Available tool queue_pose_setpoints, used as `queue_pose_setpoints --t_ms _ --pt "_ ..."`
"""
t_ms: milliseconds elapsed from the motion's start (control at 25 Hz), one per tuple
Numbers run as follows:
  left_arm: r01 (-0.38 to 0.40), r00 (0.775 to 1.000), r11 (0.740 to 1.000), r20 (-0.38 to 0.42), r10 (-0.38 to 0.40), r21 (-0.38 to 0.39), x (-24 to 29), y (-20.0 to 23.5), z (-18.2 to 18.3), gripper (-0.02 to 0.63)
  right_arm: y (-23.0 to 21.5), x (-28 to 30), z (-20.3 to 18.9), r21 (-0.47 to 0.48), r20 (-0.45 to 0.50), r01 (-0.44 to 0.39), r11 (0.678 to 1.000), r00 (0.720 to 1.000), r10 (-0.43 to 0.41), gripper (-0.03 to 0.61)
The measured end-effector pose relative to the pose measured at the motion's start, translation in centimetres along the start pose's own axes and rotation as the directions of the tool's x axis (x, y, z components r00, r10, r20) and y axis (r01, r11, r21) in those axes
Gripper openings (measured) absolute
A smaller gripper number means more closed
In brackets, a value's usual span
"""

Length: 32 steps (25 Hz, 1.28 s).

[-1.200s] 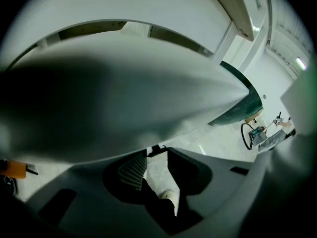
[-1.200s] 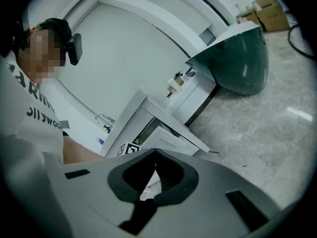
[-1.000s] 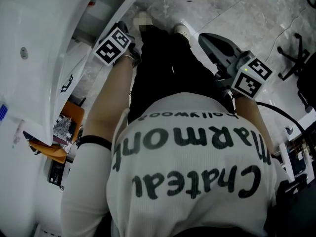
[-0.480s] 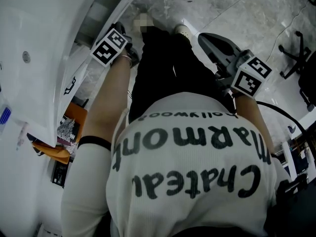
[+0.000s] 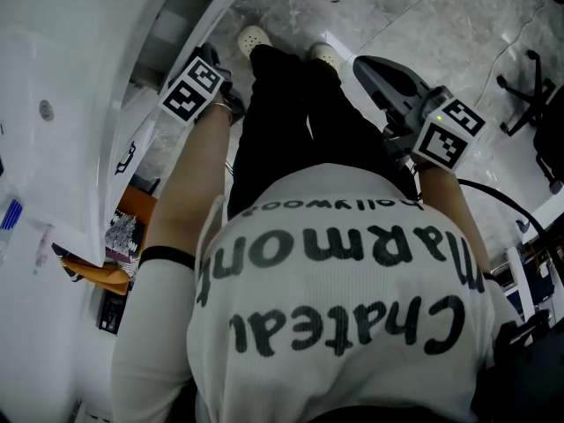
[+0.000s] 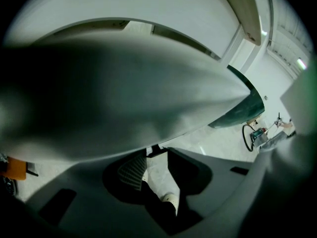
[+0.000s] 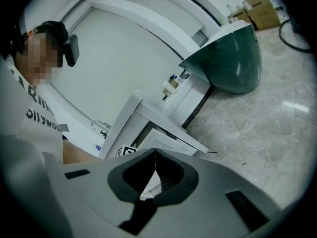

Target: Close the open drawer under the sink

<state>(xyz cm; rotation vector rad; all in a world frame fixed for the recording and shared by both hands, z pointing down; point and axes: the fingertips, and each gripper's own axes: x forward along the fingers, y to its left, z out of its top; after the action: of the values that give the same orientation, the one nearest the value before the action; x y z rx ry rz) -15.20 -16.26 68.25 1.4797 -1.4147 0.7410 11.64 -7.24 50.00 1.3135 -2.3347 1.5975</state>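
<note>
The open drawer [image 7: 165,139] juts out low on the left, near the left gripper [image 6: 156,165], whose empty jaws stand apart, so press flat on its front and push straight in, keeping the right gripper [image 7: 155,155], tips together, clear.

Marble-look floor [image 5: 423,33] polished glossy at 1 o'clock, cabinet [image 5: 70,86] finished smooth white at 10 o'clock, shirt [image 5: 335,324] knitted of ribbed cloth, right gripper [image 7: 155,152] moulded in matt grey plastic
</note>
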Motion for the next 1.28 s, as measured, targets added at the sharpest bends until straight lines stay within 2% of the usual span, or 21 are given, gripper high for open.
queue_pose_setpoints --t_ms 440,680,1040,1160,1280 --pt "-0.002 1.0 1.0 0.008 0.002 -0.015 0.7 1.9 4.5 0.132 -0.1 0.3 -0.3 0.02 -0.002 -0.004 1.0 1.0 0.004 0.011" --pt "-0.018 1.0 0.999 0.021 0.019 -0.028 0.7 2.1 4.6 0.132 -0.4 0.1 0.1 0.028 0.01 0.001 1.0 1.0 -0.002 0.011" --pt "0.042 0.999 0.999 0.026 -0.043 0.031 1.2 2.5 6.3 0.132 -1.2 -0.5 -0.2 0.044 0.014 0.019 0.999 1.0 -0.02 0.011" --pt "0.028 0.999 0.999 0.032 -0.029 0.027 1.2 2.4 6.3 0.132 -1.3 -0.5 -0.3 0.058 0.019 0.023 0.998 1.0 -0.024 0.011" --pt "-0.012 0.997 1.0 0.074 0.012 0.007 1.1 2.6 6.4 0.132 -1.1 -0.3 -0.5 0.053 0.013 0.017 0.998 1.0 -0.018 0.011"
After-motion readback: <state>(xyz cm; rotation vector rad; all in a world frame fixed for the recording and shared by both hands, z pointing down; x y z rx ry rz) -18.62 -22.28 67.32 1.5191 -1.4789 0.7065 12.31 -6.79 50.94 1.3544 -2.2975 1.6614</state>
